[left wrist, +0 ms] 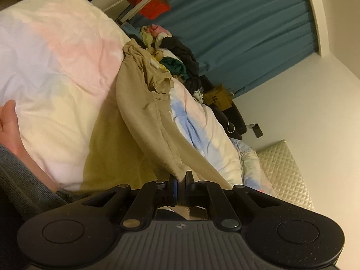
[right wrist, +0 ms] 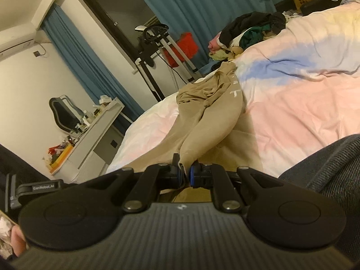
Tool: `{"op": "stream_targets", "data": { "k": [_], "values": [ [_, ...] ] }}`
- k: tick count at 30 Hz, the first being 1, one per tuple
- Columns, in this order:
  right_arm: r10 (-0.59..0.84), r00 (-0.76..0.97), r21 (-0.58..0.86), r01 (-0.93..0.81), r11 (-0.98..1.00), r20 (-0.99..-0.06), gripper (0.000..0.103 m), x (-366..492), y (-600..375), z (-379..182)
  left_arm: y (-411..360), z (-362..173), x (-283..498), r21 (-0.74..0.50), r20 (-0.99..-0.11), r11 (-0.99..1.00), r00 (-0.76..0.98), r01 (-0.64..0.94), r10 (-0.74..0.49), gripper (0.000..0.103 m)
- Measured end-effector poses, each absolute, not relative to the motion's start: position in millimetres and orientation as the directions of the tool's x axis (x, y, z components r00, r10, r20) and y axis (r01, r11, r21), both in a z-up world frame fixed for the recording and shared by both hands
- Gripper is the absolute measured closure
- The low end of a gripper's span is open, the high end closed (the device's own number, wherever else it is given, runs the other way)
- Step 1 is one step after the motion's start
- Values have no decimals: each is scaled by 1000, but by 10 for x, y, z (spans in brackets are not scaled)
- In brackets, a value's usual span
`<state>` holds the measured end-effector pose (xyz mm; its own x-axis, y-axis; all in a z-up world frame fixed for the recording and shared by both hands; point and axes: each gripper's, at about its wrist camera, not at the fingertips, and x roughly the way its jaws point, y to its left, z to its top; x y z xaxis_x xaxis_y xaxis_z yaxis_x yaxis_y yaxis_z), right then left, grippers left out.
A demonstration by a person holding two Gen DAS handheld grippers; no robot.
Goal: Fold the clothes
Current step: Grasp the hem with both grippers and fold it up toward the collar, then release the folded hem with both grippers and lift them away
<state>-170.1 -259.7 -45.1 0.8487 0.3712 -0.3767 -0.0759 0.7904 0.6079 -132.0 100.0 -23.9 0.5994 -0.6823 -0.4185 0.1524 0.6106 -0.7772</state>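
A tan pair of trousers lies stretched along the pastel bed cover. My left gripper is shut on the hem of one leg, and the cloth rises from between its pads. In the right wrist view the same tan trousers run away from me toward the pile, white letters showing on one leg. My right gripper is shut on the other hem, the fabric pinched between the blue pads. The waist end lies bunched far up the bed.
A heap of mixed clothes sits at the far end of the bed, with a heap of clothes in the left view too. Teal curtains, a drying rack with a red item, a cluttered desk, a yellow box. A hand at left.
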Motion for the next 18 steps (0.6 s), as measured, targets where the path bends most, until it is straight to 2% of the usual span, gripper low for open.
{"op": "stream_targets", "data": {
  "k": [5, 11, 18],
  "values": [
    [370, 855, 631, -66, 773, -363, 92, -1317, -2666, -390, 930, -116, -894, -765, -414, 623, 618, 161, -668, 97],
    [360, 865, 650, -53, 758, -350, 92, -329, -2781, -210, 766, 174, -2, -711, -412, 682, 685, 171, -600, 97],
    [278, 885, 534, -41, 844, -373, 91, 810, -2703, -202, 440, 250, 984, -577, -413, 802, 793, 153, -448, 96]
  ]
}}
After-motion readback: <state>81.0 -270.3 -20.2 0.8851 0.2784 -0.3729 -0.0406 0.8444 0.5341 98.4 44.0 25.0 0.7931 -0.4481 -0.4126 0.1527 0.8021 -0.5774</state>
